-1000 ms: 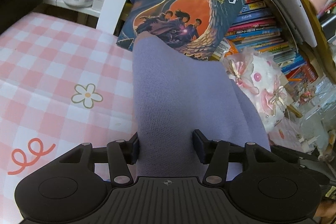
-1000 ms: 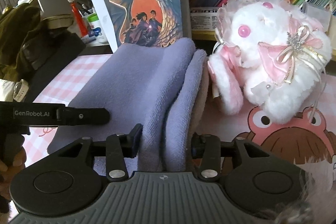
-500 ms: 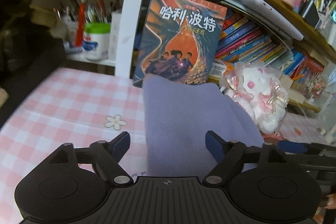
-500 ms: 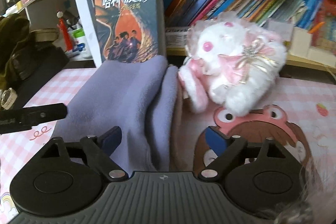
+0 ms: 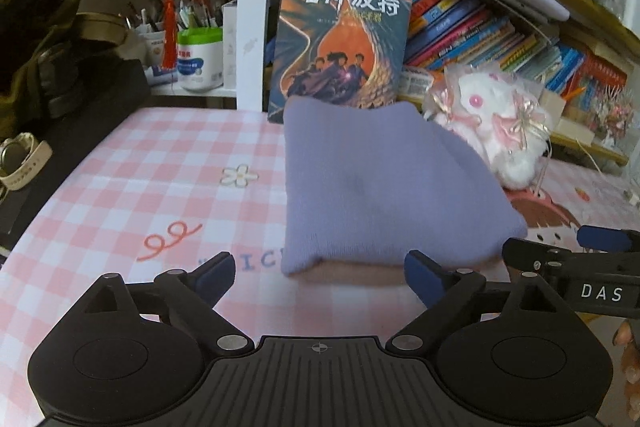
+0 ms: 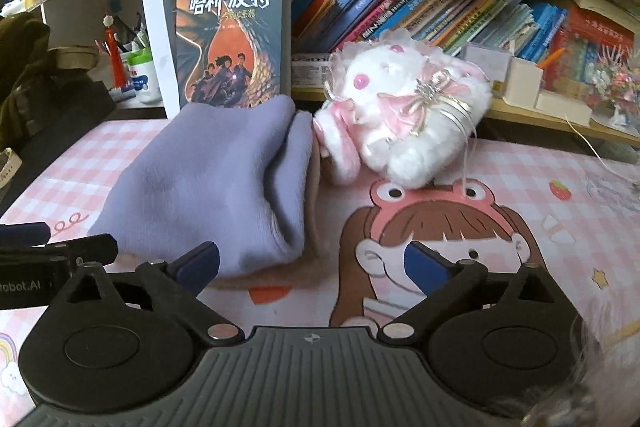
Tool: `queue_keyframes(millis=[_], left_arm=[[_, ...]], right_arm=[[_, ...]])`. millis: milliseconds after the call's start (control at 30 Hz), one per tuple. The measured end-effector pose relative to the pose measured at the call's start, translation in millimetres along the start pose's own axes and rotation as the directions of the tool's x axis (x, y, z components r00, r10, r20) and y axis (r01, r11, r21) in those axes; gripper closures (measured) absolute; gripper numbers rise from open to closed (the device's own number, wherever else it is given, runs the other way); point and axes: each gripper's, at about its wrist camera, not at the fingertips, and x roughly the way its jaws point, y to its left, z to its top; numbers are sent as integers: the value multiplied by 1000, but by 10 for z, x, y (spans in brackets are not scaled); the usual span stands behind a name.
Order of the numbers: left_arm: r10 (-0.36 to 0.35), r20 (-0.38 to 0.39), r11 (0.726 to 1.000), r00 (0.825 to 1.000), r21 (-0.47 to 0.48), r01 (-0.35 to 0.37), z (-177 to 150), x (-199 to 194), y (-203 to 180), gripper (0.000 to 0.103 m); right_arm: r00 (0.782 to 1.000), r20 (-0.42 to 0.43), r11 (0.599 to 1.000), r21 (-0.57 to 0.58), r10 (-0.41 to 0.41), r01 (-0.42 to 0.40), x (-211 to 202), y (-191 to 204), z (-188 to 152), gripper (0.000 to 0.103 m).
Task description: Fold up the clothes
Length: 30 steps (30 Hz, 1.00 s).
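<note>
On table: folded purple garment lying free, touching book titled "哈利·波特".
Writing: "DAS" on right hand-held gripper.
Change: both, left hand-held gripper included, now spread apart, released, pulled back.

The folded garment is soft, matt lilac knit. The desk mat looks smooth, printed. The plush toy is fluffy white. The book cover is glossy paper.
</note>
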Motion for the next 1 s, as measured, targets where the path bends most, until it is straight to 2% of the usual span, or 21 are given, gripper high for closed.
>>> queue_keyframes(millis=[467, 1000], left_arm=[[17, -27, 1000, 1000, 10, -16, -140, -103, -34, 9], [17, -28, 1000, 999, 17, -17, -169, -128, -38, 8]], right_arm=[[999, -17, 999, 13, -42, 42, -170, -3, -256, 2], [998, -28, 998, 17, -52, 53, -216, 13, -302, 2]])
